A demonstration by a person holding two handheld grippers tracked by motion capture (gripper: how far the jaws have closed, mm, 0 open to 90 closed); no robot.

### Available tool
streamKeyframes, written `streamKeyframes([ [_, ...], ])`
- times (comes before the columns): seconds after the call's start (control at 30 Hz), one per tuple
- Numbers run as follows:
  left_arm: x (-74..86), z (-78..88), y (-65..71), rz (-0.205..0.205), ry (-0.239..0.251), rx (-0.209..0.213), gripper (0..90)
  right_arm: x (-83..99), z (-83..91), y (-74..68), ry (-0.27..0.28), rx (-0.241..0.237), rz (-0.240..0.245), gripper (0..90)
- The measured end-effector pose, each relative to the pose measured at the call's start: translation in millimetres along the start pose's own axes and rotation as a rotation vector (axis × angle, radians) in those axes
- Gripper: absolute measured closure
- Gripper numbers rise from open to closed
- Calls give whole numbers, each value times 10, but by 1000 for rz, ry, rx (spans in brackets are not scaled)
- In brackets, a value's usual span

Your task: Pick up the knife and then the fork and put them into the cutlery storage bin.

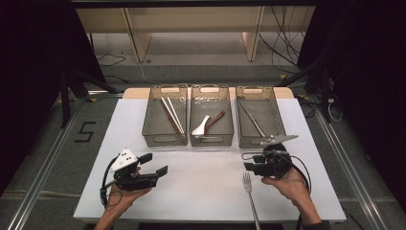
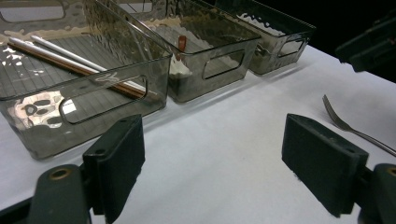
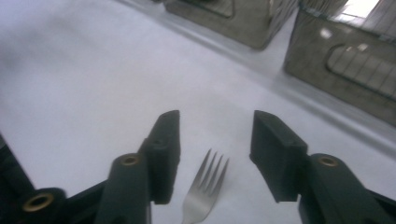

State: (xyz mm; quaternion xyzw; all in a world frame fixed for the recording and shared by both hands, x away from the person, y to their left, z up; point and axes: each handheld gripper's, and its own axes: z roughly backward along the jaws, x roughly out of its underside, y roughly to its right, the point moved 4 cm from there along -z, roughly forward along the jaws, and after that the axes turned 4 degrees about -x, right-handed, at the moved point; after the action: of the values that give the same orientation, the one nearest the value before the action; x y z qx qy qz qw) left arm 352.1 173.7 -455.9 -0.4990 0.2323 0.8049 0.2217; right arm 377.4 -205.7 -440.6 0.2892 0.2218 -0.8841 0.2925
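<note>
fork (image 1: 249, 191) flat on the white table (image 1: 191, 187), tines toward the three bins, handle running off the near edge; just beside the right claw (image 1: 247, 166) and well apart from the left claw (image 1: 154, 164). in the right gripper view, tines (image 3: 208, 184) between the two pads (image 3: 166, 149), no contact on either side: right claw half open, holding nothing. left claw wide and empty, resting over bare table in front of the left bin (image 1: 165, 117).

risks from here, as a judgement: thin flat metal on a smooth sheet, so pads closing too high likely to skate over the tines and pinch nothing; closing off-centre likely to spin the fork or push it toward the table edge; a grip at the tine end likely to leave the long handle drooping and swinging. lifted badly, a chance of clipping the right bin (image 1: 261, 117) wall on the way in, or dropping into the middle bin (image 1: 211, 120) with the spoons.

hard to make out: fork handle cut off at the bottom of the high view; height of the pads above the fork not readable; contents of the right bin just a thin dark utensil, kind unclear; right gripper view soft and blurred toward the bins.
</note>
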Motion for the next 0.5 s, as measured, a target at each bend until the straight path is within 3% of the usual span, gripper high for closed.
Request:
streamKeyframes([
  [0.2, 2, -1, -2, -1, -3, -1, 208, 232, -38, -146, -41, -27, 32, 688],
  [0.5, 2, -2, -2, -4, -3, -2, 207, 544, -132, -310, -147, -50, 75, 900],
])
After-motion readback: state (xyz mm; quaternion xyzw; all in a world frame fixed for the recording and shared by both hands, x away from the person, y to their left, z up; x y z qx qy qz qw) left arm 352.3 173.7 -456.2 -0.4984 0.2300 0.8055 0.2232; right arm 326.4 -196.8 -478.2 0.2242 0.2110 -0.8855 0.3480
